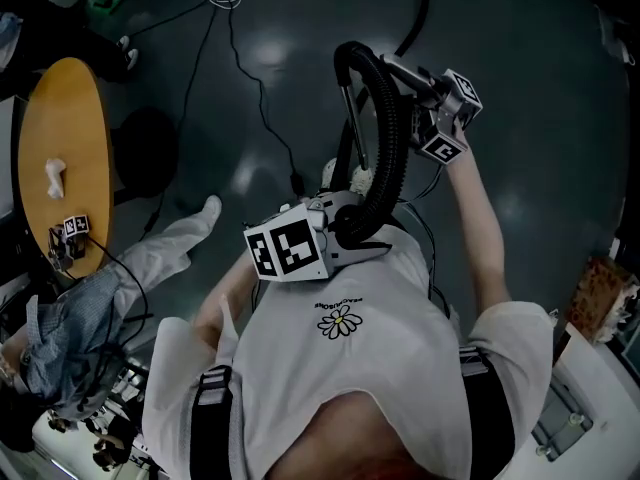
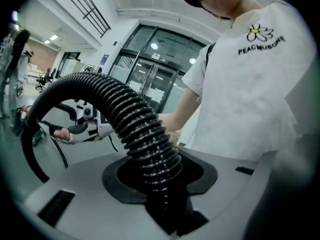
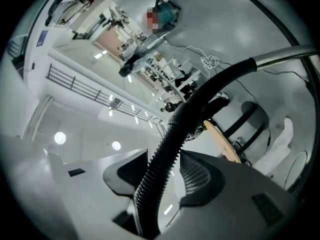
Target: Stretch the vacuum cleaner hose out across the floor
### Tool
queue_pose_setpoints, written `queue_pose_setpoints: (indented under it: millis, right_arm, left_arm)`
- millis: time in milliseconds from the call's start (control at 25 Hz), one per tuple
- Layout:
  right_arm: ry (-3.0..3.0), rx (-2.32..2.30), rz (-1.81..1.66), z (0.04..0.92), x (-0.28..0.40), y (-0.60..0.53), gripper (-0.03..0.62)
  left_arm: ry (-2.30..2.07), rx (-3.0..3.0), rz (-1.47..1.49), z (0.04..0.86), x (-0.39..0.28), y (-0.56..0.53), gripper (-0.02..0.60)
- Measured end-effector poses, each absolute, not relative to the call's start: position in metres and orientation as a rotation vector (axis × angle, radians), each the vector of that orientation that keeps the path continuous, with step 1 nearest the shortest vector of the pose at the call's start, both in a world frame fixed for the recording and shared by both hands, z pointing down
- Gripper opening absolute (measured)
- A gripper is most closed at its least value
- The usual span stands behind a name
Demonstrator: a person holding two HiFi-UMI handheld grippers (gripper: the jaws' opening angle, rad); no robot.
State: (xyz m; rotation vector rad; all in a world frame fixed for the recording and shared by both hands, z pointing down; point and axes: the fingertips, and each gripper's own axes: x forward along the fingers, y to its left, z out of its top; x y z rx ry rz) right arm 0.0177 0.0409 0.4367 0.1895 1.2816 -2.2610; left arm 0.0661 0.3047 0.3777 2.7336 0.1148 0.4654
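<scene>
Found the hose [image 1: 392, 148] entirely off the floor [image 1: 520, 28], bent into a tight arch just in front of the shirt [image 1: 350, 368]. Read the left claw [image 2: 160, 176] as closed nearly all the way, pinching the ribbed wall at the arch's near foot, right against the shirt. Read the right claw [image 3: 160, 169] as closed to a wider gap on the hose, gripping it at the arch's far foot, out ahead of the shirt and to its right. Put the loop down to two grips set close together, leaving the slack between them nowhere to go but up. Spotted a metal tube [image 3: 285, 55] carrying on beyond the right claw's grip, farther from the shirt. Judged the stretch not yet done: probably calls for drawing the claws well apart and lowering the hose toward the floor ahead of the shirt. Possible trouble: ribs slipping through the wider right grip.
</scene>
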Motion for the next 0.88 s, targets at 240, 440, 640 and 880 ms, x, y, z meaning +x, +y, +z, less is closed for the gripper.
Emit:
queue_pose_setpoints:
  millis: [240,440,640,880]
  right_arm:
    - [1.540,0.490,-2.149,0.372,0.019,0.068,0.183]
    - [1.641,0.416,-2.034,0.357,0.015,0.055,0.183]
    - [1.830,0.529,-1.746,0.302,0.024,0.074,0.183]
    - [1.945,0.586,-1.484,0.255,0.046,0.091,0.183]
  left_arm:
    - [0.337,2.721,0.629,0.405,0.072,0.339,0.144]
    - [0.218,2.636,0.364,0.397,0.074,0.309,0.146]
    - [-0.032,2.593,0.114,0.390,0.051,0.281,0.147]
    - [0.041,2.655,0.071,0.358,0.044,0.282,0.160]
